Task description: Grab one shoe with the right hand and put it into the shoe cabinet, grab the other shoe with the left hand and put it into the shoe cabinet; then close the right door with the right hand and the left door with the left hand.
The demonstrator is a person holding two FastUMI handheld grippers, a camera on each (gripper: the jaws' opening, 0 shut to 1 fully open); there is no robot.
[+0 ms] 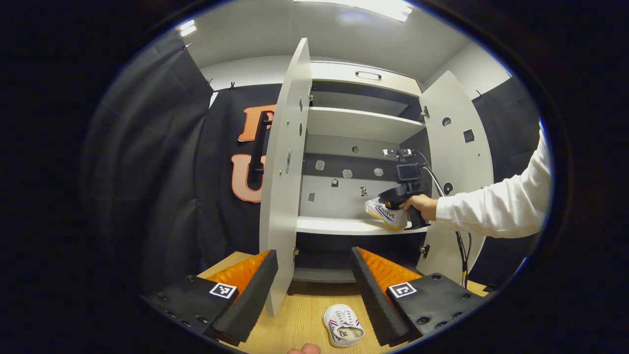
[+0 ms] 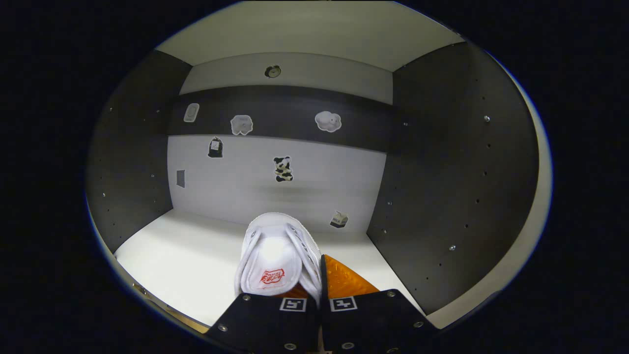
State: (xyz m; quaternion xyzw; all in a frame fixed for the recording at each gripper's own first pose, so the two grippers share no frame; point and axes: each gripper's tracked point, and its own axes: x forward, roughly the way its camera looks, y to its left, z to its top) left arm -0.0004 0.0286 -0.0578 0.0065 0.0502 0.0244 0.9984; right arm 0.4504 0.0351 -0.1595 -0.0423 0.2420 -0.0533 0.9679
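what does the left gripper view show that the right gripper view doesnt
The left gripper view alone gives both open doors, left and right, the upper shelf, the second shoe lying on the wooden table between the open left gripper, and a white sleeve. The right gripper view alone gives the right gripper shut on the held shoe's heel, looking down its tongue. Both share the held shoe, the shelf under it and the stickered back wall.

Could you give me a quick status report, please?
Right gripper shut on first shoe over cabinet shelf. Left gripper open, second shoe on table below. Both doors open.
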